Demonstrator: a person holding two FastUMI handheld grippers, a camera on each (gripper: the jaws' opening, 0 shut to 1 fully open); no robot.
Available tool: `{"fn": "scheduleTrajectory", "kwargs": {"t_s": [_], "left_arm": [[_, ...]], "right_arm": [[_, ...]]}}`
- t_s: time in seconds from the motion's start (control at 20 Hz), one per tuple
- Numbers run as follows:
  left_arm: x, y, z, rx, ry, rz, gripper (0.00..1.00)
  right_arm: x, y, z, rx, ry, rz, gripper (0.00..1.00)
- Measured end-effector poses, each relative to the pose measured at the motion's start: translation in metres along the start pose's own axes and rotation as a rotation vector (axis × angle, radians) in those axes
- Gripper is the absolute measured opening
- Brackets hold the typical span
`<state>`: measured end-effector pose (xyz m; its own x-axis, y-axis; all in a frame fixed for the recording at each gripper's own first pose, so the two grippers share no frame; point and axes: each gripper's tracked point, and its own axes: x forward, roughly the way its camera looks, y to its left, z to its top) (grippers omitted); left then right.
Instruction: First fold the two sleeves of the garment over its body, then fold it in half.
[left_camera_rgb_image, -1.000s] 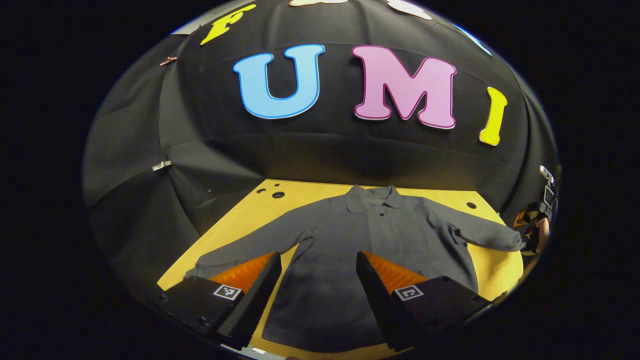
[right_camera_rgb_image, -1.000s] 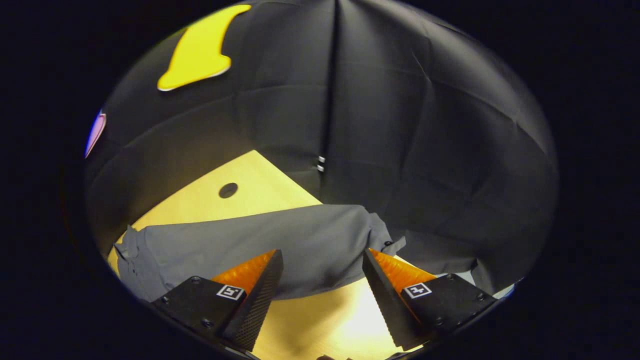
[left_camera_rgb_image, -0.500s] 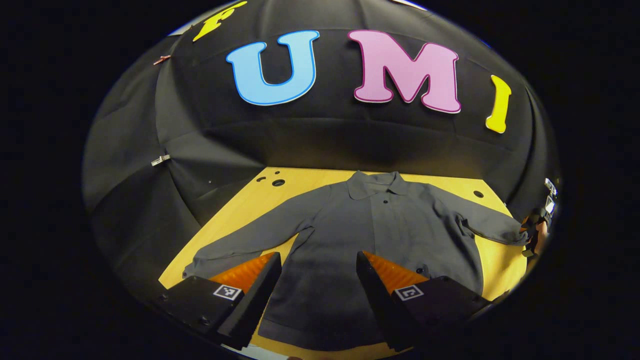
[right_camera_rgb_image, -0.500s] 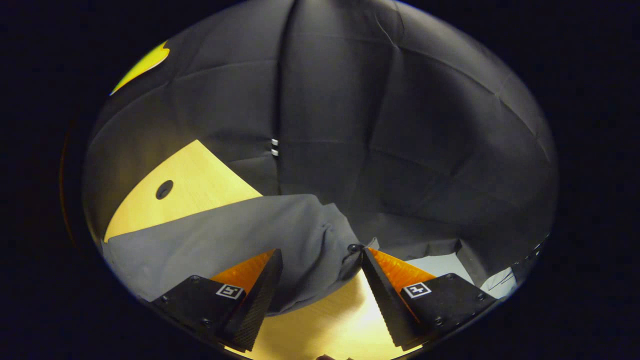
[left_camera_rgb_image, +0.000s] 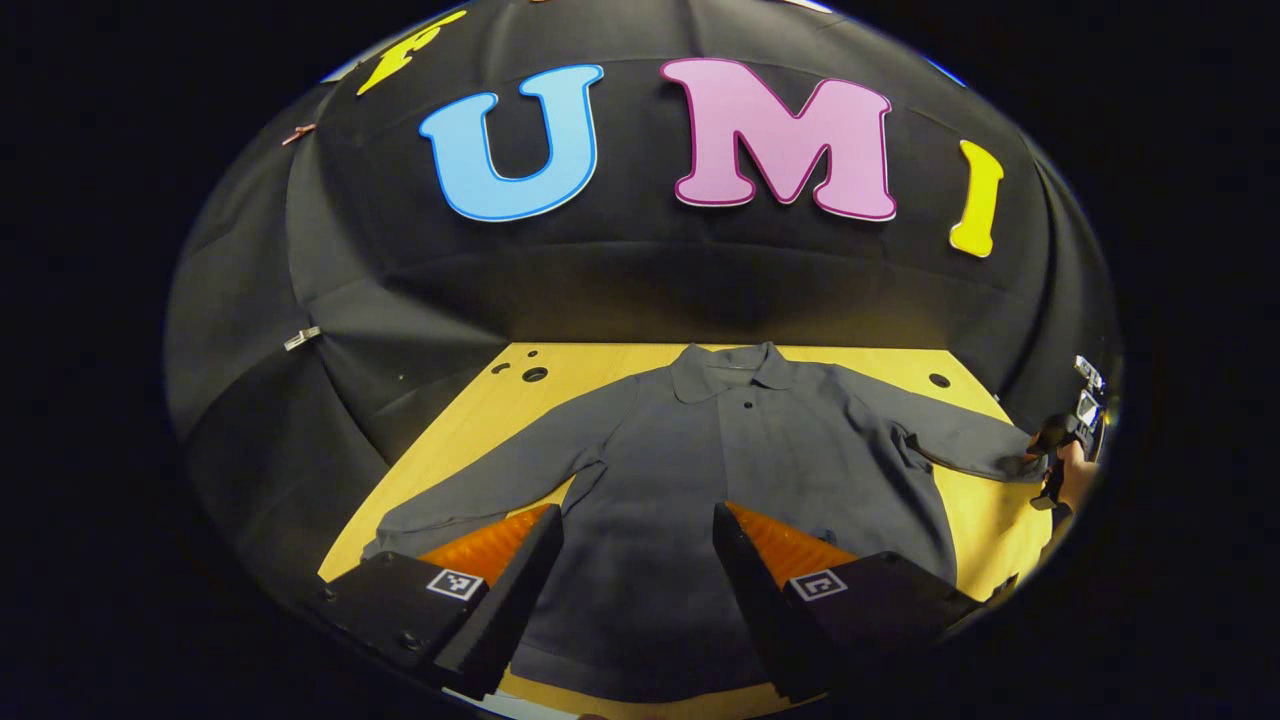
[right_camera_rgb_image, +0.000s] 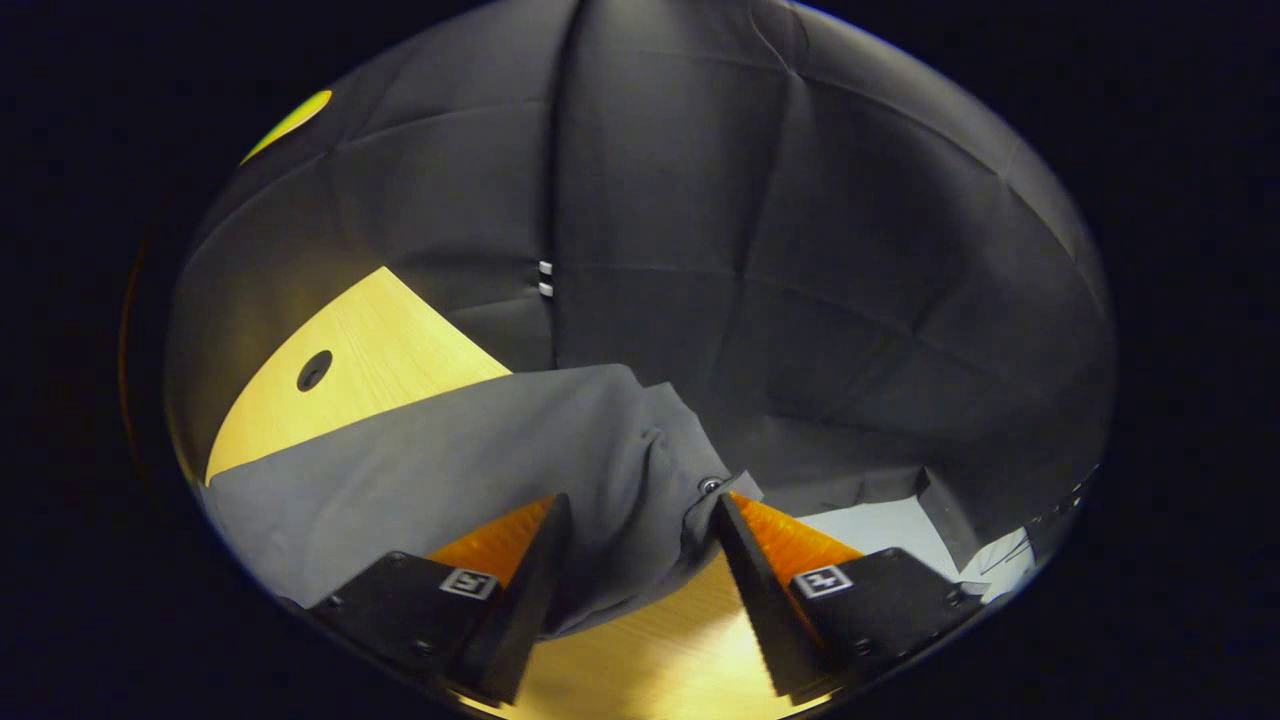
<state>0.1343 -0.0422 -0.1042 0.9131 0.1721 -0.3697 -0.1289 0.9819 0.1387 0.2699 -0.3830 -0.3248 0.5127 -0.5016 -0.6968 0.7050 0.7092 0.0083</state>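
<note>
Where table (left_camera_rgb_image: 480, 400) shows, garment (left_camera_rgb_image: 740, 470) spread, right claw (right_camera_rgb_image: 633, 545) astride cuff (right_camera_rgb_image: 690, 490)

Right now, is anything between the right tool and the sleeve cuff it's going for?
Nothing visible is. The right tool is open around the sleeve cuff on the table, with no other object between its fingers.

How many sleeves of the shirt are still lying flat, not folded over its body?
2. One sleeve stretches out beside the left gripper; the other sleeve reaches the table's far side, its cuff between the open fingers of the right gripper.
</note>
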Motion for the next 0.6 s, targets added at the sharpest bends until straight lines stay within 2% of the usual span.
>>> {"fn": "scheduleTrajectory", "kwargs": {"t_s": [0.2, 0.3, 0.35, 0.6], "left_arm": [[-0.002, 0.0, -0.005, -0.025, 0.019, -0.005, 0.95], [-0.003, 0.001, -0.007, -0.028, 0.022, -0.009, 0.95], [-0.005, 0.002, -0.006, -0.028, 0.023, -0.008, 0.95], [-0.001, 0.009, -0.012, -0.045, 0.037, 0.003, 0.95]], "right_arm": [[-0.013, 0.001, 0.005, -0.058, -0.041, 0.062, 0.31], [-0.018, 0.0, 0.008, -0.07, -0.051, 0.071, 0.21], [-0.017, 0.003, 0.008, -0.071, -0.053, 0.073, 0.08], [-0.027, 0.015, 0.01, -0.037, -0.004, 0.157, 0.05]]}}
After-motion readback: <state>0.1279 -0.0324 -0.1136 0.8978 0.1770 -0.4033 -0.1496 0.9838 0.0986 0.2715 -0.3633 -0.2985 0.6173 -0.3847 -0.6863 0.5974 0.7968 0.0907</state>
